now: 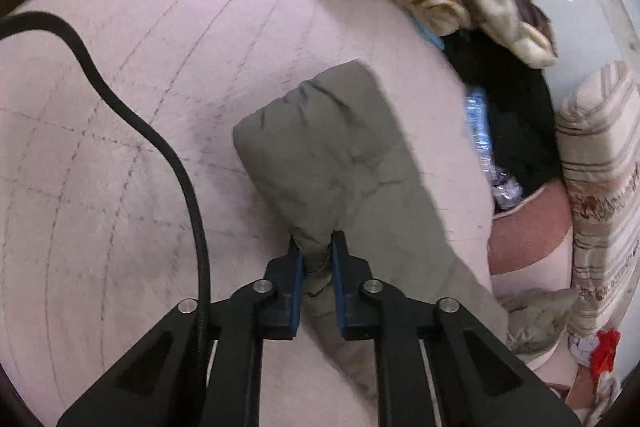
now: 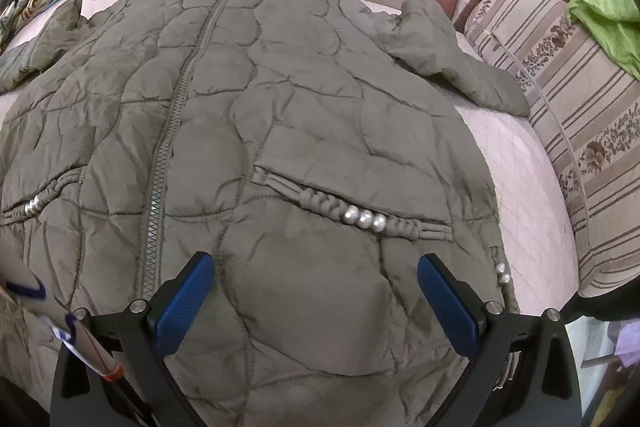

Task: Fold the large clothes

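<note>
Olive quilted jacket (image 2: 280,115): flat on the pink bed cover (image 2: 532,195), front up, zip closed, long axis six to twelve o'clock, hood at twelve. Sleeve (image 1: 332,147): points toward one o'clock, pinched by the closed left gripper (image 1: 316,251). Right gripper (image 2: 316,291): jaws wide apart over the hem at six.

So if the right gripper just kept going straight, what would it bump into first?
Most likely the olive quilted jacket: the right gripper is open just above its lower front, though the exact gap is hard to judge.
</note>
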A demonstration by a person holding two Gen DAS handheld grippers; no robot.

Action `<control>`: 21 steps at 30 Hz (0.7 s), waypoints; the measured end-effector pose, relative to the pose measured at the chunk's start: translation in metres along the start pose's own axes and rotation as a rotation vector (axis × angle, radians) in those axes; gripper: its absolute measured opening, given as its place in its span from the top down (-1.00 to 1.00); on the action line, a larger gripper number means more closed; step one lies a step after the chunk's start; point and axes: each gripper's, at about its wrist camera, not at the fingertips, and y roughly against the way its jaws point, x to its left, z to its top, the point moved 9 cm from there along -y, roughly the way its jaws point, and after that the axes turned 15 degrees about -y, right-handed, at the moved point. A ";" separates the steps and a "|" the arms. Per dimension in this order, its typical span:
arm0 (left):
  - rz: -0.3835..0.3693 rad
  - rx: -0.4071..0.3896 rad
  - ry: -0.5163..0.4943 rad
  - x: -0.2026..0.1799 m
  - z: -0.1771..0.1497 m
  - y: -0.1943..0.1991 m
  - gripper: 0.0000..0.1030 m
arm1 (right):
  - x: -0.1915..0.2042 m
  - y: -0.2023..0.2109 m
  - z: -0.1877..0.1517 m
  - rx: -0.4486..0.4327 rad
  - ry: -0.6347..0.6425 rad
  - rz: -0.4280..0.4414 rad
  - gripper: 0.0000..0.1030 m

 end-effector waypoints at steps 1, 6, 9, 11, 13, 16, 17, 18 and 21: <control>-0.008 -0.008 -0.017 -0.011 -0.001 0.007 0.81 | -0.002 0.001 0.000 -0.005 -0.003 -0.002 -0.99; -0.123 -0.044 -0.190 -0.104 -0.018 0.057 0.83 | -0.012 0.014 0.001 -0.029 -0.023 0.020 -0.99; -0.197 -0.036 -0.320 -0.169 -0.048 0.083 0.83 | -0.020 0.026 0.005 -0.054 -0.048 0.048 -0.99; -0.241 -0.027 -0.428 -0.220 -0.082 0.099 0.83 | -0.023 0.033 0.005 -0.063 -0.065 0.069 -0.99; -0.281 -0.011 -0.513 -0.257 -0.118 0.107 0.83 | -0.028 0.039 0.004 -0.070 -0.079 0.085 -0.99; -0.332 0.037 -0.617 -0.303 -0.179 0.109 0.83 | -0.038 0.045 0.000 -0.077 -0.101 0.099 -0.99; -0.346 0.060 -0.645 -0.316 -0.203 0.107 0.83 | -0.043 0.047 -0.001 -0.077 -0.113 0.105 -0.99; -0.354 0.081 -0.662 -0.324 -0.221 0.104 0.82 | -0.047 0.049 -0.003 -0.076 -0.126 0.112 -0.99; -0.329 0.181 -0.717 -0.337 -0.282 0.082 0.72 | -0.062 0.051 -0.006 -0.065 -0.174 0.128 -0.99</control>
